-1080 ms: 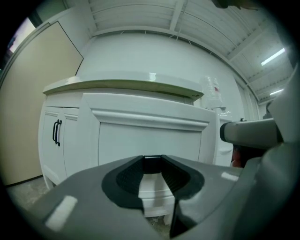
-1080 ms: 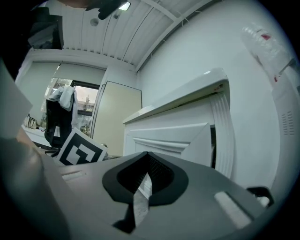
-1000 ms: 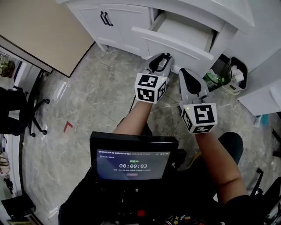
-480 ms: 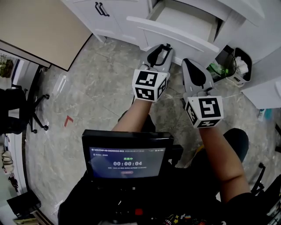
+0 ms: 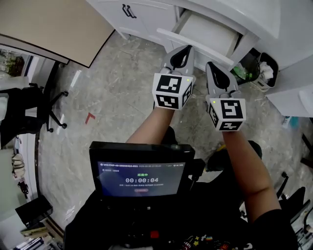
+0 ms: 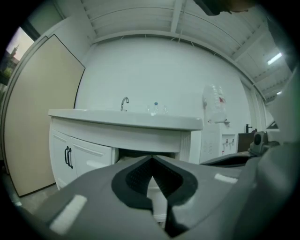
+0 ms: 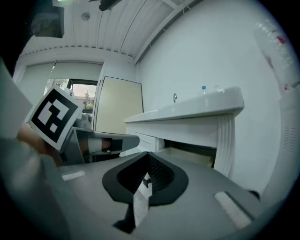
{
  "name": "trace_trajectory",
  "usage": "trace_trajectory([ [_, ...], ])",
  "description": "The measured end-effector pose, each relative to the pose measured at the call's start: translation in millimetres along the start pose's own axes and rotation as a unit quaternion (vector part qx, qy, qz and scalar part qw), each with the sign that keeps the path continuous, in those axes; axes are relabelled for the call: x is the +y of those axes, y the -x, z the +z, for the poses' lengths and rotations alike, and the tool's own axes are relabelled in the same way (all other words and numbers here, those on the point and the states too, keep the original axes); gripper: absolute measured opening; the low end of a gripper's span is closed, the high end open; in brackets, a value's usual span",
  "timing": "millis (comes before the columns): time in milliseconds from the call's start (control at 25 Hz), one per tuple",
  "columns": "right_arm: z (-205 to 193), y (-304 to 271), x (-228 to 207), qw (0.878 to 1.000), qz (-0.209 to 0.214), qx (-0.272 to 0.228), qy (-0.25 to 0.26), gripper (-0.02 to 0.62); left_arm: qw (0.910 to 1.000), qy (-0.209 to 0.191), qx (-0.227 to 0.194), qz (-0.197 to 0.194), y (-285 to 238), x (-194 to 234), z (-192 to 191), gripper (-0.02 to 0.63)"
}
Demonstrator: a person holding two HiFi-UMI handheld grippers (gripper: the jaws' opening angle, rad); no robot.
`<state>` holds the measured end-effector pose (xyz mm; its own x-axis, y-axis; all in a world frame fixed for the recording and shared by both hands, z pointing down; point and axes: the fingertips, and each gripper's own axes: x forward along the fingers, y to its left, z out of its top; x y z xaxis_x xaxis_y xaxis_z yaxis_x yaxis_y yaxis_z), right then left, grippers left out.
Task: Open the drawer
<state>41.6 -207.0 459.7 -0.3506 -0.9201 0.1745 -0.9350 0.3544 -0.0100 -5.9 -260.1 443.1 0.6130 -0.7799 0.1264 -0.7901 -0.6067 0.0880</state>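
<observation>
The white drawer (image 5: 209, 30) of the sink cabinet stands pulled out, its front panel (image 5: 195, 43) facing me. In the head view my left gripper (image 5: 187, 48) hovers just below that panel, jaws shut and empty. My right gripper (image 5: 212, 64) hangs beside it, slightly nearer to me, also shut on nothing. In the left gripper view the left gripper (image 6: 152, 160) points at the dark gap above the drawer (image 6: 136, 154) under the counter. The right gripper (image 7: 147, 155) looks along the cabinet at the open drawer (image 7: 190, 155); the left gripper's marker cube (image 7: 52, 115) shows at its left.
Cabinet doors with black handles (image 5: 128, 10) are left of the drawer. A waste bin (image 5: 259, 73) with rubbish stands at the right by the cabinet. A beige panel (image 5: 44, 24), an office chair (image 5: 29, 114) and a screen (image 5: 142, 172) at my chest are also in view.
The head view has shifted. Both grippers have edged up towards the drawer front and stay shut. The drawer stands out about as far as before.
</observation>
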Motion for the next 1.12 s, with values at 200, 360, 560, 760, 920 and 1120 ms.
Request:
trace_trajectory([
  [200, 128, 31, 2, 1.000, -0.017, 0.017, -0.019, 0.023, 0.9996, 0.015, 0.022, -0.003, 30, -26, 126, 0.003],
  [360, 222, 56, 8, 0.999, -0.024, 0.016, -0.023, 0.023, 0.9995, 0.021, 0.024, -0.005, 52, -37, 219, 0.003],
  [560, 285, 67, 9, 0.999, -0.035, 0.004, -0.030, 0.023, 0.9997, 0.017, 0.019, 0.002, 73, -36, 273, 0.003],
  [760, 291, 72, 3, 0.999, -0.042, 0.013, -0.020, 0.021, 0.9995, 0.021, 0.014, 0.017, 82, -42, 279, 0.003],
  [920, 291, 73, 2, 0.999, -0.039, 0.013, -0.010, 0.020, 0.9993, 0.027, 0.013, 0.022, 80, -45, 275, 0.003],
  [1120, 291, 67, 8, 0.999, -0.034, 0.014, -0.010, 0.020, 0.9993, 0.027, 0.015, 0.020, 79, -44, 272, 0.003],
])
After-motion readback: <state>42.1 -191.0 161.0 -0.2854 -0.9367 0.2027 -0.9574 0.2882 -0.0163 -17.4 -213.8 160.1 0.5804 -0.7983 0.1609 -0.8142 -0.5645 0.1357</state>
